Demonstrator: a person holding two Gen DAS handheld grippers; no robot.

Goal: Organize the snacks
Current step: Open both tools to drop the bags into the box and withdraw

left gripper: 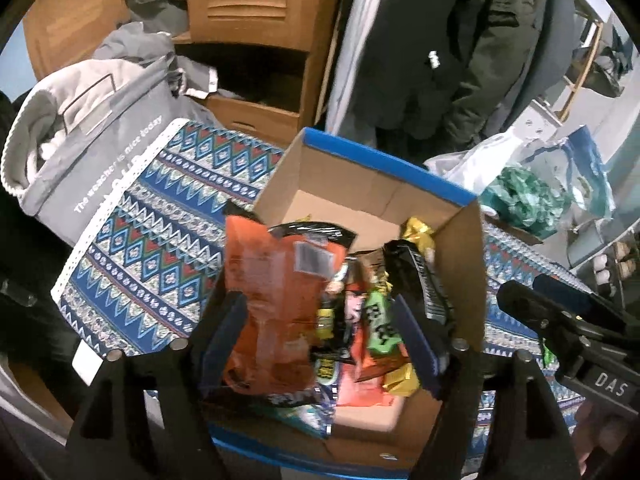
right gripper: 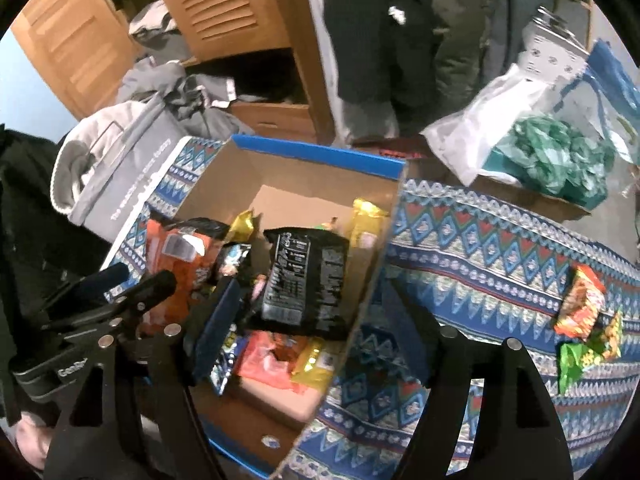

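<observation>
A cardboard box with a blue rim (left gripper: pixel 384 172) (right gripper: pixel 320 156) stands on a patterned cloth and holds several snack packs. My left gripper (left gripper: pixel 320 332) is open over the box, its fingers either side of an orange bag (left gripper: pixel 272 300) that stands in the box; whether they touch it I cannot tell. A black pack (left gripper: pixel 420 276) (right gripper: pixel 304 280) leans inside the box. My right gripper (right gripper: pixel 308 328) is open, its left finger (right gripper: pixel 218 320) in the box, its right finger outside the wall. Loose snack packs, one orange (right gripper: pixel 582 300) and one green (right gripper: pixel 576 360), lie on the cloth at right.
A grey fabric basket (left gripper: pixel 80 152) (right gripper: pixel 120 168) of clothes stands left of the box. A wooden wardrobe (left gripper: pixel 248 40) and hanging coats (left gripper: pixel 440 40) are behind. A plastic bag (right gripper: pixel 500 132) with green material (right gripper: pixel 552 152) sits at the back right.
</observation>
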